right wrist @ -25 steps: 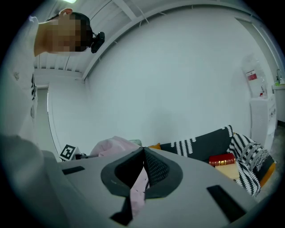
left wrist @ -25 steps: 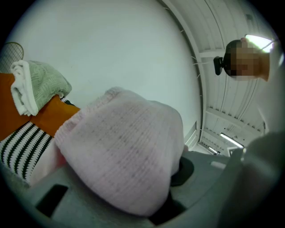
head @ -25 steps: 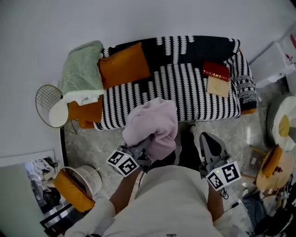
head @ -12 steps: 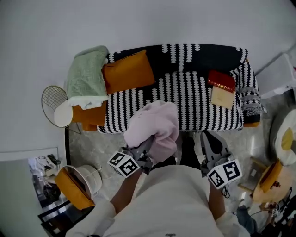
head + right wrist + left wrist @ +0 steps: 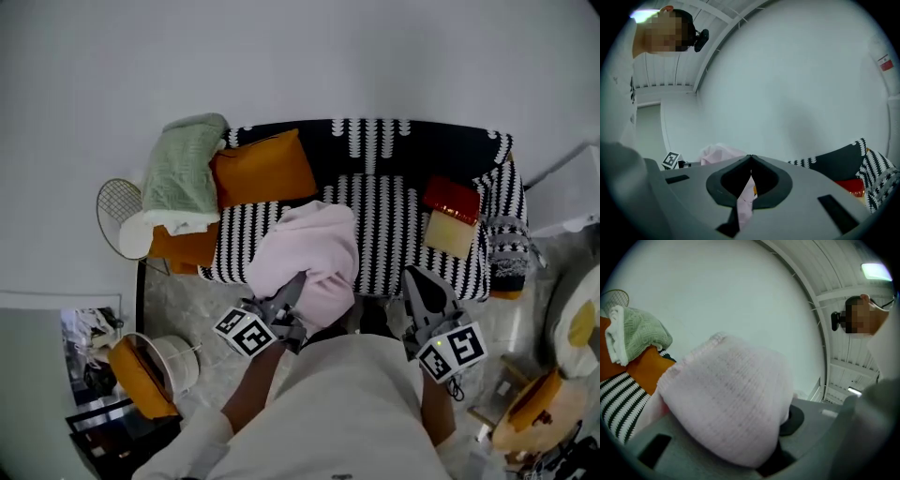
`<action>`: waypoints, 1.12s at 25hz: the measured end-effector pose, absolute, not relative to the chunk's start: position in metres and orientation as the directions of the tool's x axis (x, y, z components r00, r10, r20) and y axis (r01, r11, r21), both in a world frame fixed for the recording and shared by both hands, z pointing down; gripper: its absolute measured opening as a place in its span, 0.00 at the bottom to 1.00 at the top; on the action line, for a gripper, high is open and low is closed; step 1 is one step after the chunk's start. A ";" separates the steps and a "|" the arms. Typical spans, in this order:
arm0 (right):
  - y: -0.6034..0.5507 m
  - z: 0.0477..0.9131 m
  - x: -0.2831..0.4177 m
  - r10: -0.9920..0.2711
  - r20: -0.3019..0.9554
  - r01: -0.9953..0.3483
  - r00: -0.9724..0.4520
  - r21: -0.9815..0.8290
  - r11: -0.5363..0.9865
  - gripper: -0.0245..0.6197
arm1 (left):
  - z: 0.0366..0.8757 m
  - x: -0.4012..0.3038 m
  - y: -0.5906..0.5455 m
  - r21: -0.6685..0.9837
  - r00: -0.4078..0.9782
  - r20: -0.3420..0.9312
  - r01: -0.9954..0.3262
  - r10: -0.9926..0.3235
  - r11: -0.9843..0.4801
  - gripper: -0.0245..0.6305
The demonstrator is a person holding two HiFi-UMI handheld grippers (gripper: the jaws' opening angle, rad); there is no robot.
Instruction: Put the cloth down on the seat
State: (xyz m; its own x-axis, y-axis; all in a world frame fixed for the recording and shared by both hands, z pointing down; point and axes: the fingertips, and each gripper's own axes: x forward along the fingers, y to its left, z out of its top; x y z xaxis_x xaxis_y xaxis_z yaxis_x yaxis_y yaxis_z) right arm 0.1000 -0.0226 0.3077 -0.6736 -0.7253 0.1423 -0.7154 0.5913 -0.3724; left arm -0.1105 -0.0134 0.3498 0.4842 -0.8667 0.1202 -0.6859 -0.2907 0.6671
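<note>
A bunched pale pink cloth [image 5: 307, 253] hangs over the front edge of the black-and-white striped sofa seat [image 5: 384, 216], left of its middle. My left gripper [image 5: 292, 289] is shut on the cloth's lower part. In the left gripper view the cloth [image 5: 726, 404] covers the jaws entirely. My right gripper [image 5: 416, 277] hovers just in front of the seat's right half, with its tips meeting [image 5: 750, 159]. A pale pink sliver shows in the slit behind those tips; whether it is gripped is unclear. The cloth [image 5: 719, 152] lies to its left.
An orange cushion [image 5: 264, 169] leans at the seat's left, with a green blanket [image 5: 183, 173] over the left arm. A red box [image 5: 452, 199] and a tan box [image 5: 448, 232] sit on the seat's right. A wire stand [image 5: 120, 211] and a white basket [image 5: 164, 370] are on the floor at the left.
Both grippers and the cloth have come closer to the sofa; the cloth now overlaps the seat's front edge further. The grip on the cloth is unchanged.
</note>
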 end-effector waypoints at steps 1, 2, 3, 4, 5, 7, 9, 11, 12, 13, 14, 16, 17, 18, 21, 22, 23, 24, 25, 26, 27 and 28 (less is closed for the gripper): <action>-0.027 0.309 0.104 -0.717 0.142 -0.707 -0.682 -0.377 0.598 0.05 | 0.350 -0.106 -0.018 0.666 0.476 0.121 -0.690 -0.871 -0.284 0.29; -0.032 0.309 0.108 -0.709 0.143 -0.699 -0.690 -0.382 0.604 0.05 | 0.350 -0.102 -0.023 0.665 0.470 0.122 -0.692 -0.874 -0.280 0.29; -0.036 0.311 0.112 -0.701 0.144 -0.691 -0.699 -0.387 0.610 0.05 | 0.350 -0.097 -0.028 0.664 0.465 0.121 -0.694 -0.877 -0.276 0.29; -0.040 0.312 0.115 -0.692 0.146 -0.683 -0.707 -0.390 0.617 0.05 | 0.351 -0.094 -0.032 0.664 0.460 0.121 -0.696 -0.880 -0.273 0.29; -0.044 0.314 0.118 -0.682 0.149 -0.676 -0.716 -0.394 0.623 0.05 | 0.352 -0.091 -0.037 0.665 0.455 0.121 -0.697 -0.882 -0.268 0.29; -0.053 0.321 0.122 -0.667 0.160 -0.665 -0.728 -0.402 0.629 0.05 | 0.355 -0.087 -0.045 0.673 0.445 0.126 -0.695 -0.887 -0.253 0.29; -0.062 0.328 0.125 -0.658 0.173 -0.661 -0.732 -0.415 0.625 0.05 | 0.359 -0.085 -0.052 0.687 0.442 0.134 -0.687 -0.887 -0.238 0.29; -0.068 0.334 0.127 -0.653 0.185 -0.658 -0.734 -0.431 0.617 0.05 | 0.363 -0.084 -0.057 0.696 0.446 0.144 -0.681 -0.883 -0.230 0.29; -0.070 0.337 0.127 -0.651 0.190 -0.657 -0.735 -0.438 0.614 0.05 | 0.366 -0.083 -0.060 0.697 0.450 0.150 -0.680 -0.880 -0.229 0.29; -0.073 0.340 0.126 -0.647 0.196 -0.656 -0.736 -0.443 0.612 0.05 | 0.369 -0.082 -0.062 0.697 0.456 0.154 -0.679 -0.877 -0.231 0.29; -0.075 0.343 0.124 -0.644 0.201 -0.655 -0.738 -0.446 0.610 0.05 | 0.372 -0.081 -0.065 0.698 0.464 0.157 -0.677 -0.872 -0.235 0.29; -0.080 0.346 0.119 -0.640 0.206 -0.653 -0.740 -0.447 0.611 0.05 | 0.381 -0.080 -0.071 0.703 0.484 0.157 -0.667 -0.861 -0.246 0.29; -0.083 0.345 0.116 -0.641 0.206 -0.654 -0.739 -0.445 0.611 0.05 | 0.386 -0.080 -0.074 0.709 0.495 0.156 -0.658 -0.855 -0.252 0.29; -0.085 0.344 0.114 -0.644 0.207 -0.658 -0.736 -0.442 0.610 0.05 | 0.392 -0.081 -0.078 0.717 0.506 0.155 -0.649 -0.848 -0.256 0.29; -0.094 0.341 0.106 -0.659 0.217 -0.677 -0.720 -0.428 0.599 0.05 | 0.411 -0.085 -0.090 0.726 0.537 0.169 -0.635 -0.826 -0.264 0.29; -0.097 0.341 0.103 -0.662 0.224 -0.684 -0.715 -0.422 0.595 0.05 | 0.418 -0.086 -0.094 0.724 0.547 0.176 -0.635 -0.819 -0.269 0.29; -0.100 0.342 0.100 -0.665 0.234 -0.691 -0.709 -0.416 0.591 0.05 | 0.425 -0.088 -0.099 0.721 0.557 0.183 -0.636 -0.810 -0.275 0.29; -0.103 0.344 0.096 -0.667 0.246 -0.699 -0.703 -0.409 0.586 0.05 | 0.433 -0.089 -0.103 0.716 0.568 0.189 -0.638 -0.801 -0.283 0.29; -0.105 0.346 0.092 -0.669 0.257 -0.707 -0.697 -0.403 0.582 0.05 | 0.441 -0.090 -0.108 0.710 0.580 0.197 -0.640 -0.790 -0.293 0.29; -0.107 0.348 0.089 -0.672 0.265 -0.713 -0.691 -0.397 0.577 0.05 | 0.450 -0.091 -0.112 0.704 0.594 0.207 -0.642 -0.778 -0.303 0.29; -0.110 0.351 0.084 -0.675 0.272 -0.720 -0.686 -0.391 0.574 0.05 | 0.459 -0.093 -0.117 0.700 0.606 0.218 -0.643 -0.765 -0.311 0.29; -0.113 0.355 0.080 -0.678 0.277 -0.725 -0.681 -0.386 0.570 0.05 | 0.469 -0.094 -0.122 0.695 0.619 0.229 -0.644 -0.751 -0.319 0.29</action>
